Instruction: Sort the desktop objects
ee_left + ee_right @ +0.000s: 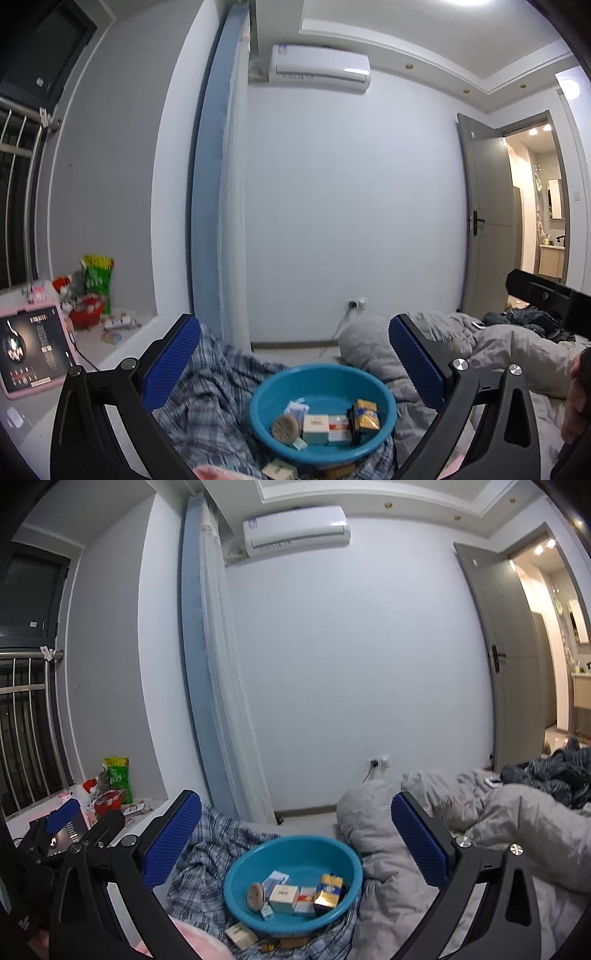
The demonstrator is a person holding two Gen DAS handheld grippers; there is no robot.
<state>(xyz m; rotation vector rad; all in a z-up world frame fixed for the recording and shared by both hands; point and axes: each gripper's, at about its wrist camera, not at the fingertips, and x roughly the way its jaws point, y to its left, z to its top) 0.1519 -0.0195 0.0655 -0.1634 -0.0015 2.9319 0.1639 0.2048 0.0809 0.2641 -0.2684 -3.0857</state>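
Note:
A blue plastic basin (pixel 364 378) sits on a plaid cloth on the bed; it also shows in the right wrist view (pixel 306 843). It holds several small items: a round brown disc (pixel 285 428), a white box (pixel 316 428), a red-and-white box (pixel 339 428), a yellow-and-blue pack (pixel 365 415) and a light blue box (pixel 295 409). My left gripper (pixel 293 354) is open and empty, held above and before the basin. My right gripper (pixel 295 834) is also open and empty above it.
A small box (pixel 241 935) lies on the plaid cloth (pixel 207 871) just before the basin. A grey duvet (pixel 498 830) is heaped at the right. A pink tablet (pixel 33 350) and snack bags (pixel 96 282) sit on the windowsill at left.

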